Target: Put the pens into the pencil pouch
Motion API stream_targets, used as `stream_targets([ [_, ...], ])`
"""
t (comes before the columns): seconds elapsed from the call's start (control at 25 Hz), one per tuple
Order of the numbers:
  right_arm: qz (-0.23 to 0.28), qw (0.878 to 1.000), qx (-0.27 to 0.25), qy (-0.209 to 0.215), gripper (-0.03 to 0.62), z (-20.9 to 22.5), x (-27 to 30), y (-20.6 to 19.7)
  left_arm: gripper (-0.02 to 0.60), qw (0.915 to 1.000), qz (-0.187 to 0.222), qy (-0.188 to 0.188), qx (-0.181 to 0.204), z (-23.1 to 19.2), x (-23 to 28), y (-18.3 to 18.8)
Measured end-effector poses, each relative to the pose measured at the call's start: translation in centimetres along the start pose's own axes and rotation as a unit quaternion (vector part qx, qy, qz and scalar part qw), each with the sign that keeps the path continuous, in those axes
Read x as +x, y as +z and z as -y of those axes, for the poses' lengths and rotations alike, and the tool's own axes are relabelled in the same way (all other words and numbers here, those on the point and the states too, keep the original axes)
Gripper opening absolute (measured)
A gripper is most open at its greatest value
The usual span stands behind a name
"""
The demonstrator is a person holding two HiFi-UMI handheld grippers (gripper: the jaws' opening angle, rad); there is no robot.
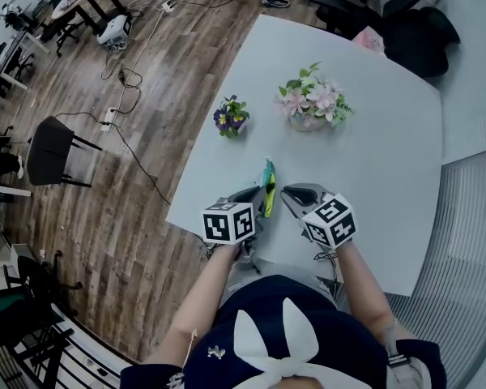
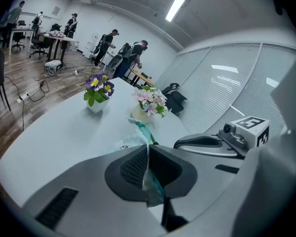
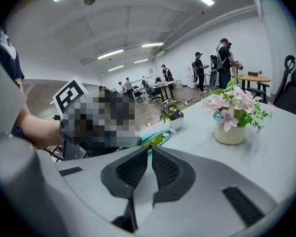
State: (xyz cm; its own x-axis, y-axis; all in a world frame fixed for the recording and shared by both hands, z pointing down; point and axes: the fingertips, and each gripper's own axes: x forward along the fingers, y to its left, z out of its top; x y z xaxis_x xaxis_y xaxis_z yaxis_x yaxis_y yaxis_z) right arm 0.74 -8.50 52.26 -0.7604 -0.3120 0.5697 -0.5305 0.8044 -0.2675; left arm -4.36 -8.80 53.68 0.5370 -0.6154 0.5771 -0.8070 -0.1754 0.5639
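Observation:
A teal pencil pouch (image 1: 268,181) lies on the pale grey table (image 1: 373,136) just ahead of both grippers. My left gripper (image 1: 260,195) is shut on the pouch's near edge; in the left gripper view its thin fabric (image 2: 149,179) is pinched between the pads and the pouch (image 2: 142,130) stretches away. Something yellow-green (image 3: 156,140) shows in the pouch's mouth (image 3: 160,135). My right gripper (image 1: 289,191) sits close to the right of the pouch. Its jaws (image 3: 150,150) stand a narrow slit apart with nothing between them, tips just short of the pouch.
A small pot of purple flowers (image 1: 231,117) and a larger pot of pink flowers (image 1: 312,104) stand farther back on the table. A black bag (image 1: 417,23) lies at the far corner. A black chair (image 1: 53,148) and cables are on the wooden floor to the left.

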Motion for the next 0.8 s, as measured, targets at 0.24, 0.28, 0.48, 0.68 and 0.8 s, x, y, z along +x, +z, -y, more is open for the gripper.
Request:
stream_targets([
  [0.24,-0.002,0.999,0.028,-0.025,0.035,2.6,-0.8,-1.2,0.031,0.9993,-0.033,-0.003,0.019,0.7,2.8,-0.7],
  [0.28,-0.002,0.999,0.032,-0.028,0.035,2.9,-0.9,-1.4,0.031,0.9990,-0.039,-0.002,0.021,0.8,3.3,-0.9],
  [0.48,-0.007,0.998,0.049,-0.040,0.034,4.4,-1.2,-2.2,0.031,0.9976,-0.065,0.004,0.024,0.4,5.6,-2.0],
  [0.68,-0.012,0.997,0.060,-0.043,0.034,5.0,-1.1,-2.7,0.031,0.9960,-0.085,0.011,0.025,-0.3,7.3,-2.9],
  [0.8,-0.015,0.997,0.064,-0.044,0.034,5.5,-1.0,-2.8,0.031,0.9951,-0.095,0.017,0.024,-0.7,8.3,-3.2],
])
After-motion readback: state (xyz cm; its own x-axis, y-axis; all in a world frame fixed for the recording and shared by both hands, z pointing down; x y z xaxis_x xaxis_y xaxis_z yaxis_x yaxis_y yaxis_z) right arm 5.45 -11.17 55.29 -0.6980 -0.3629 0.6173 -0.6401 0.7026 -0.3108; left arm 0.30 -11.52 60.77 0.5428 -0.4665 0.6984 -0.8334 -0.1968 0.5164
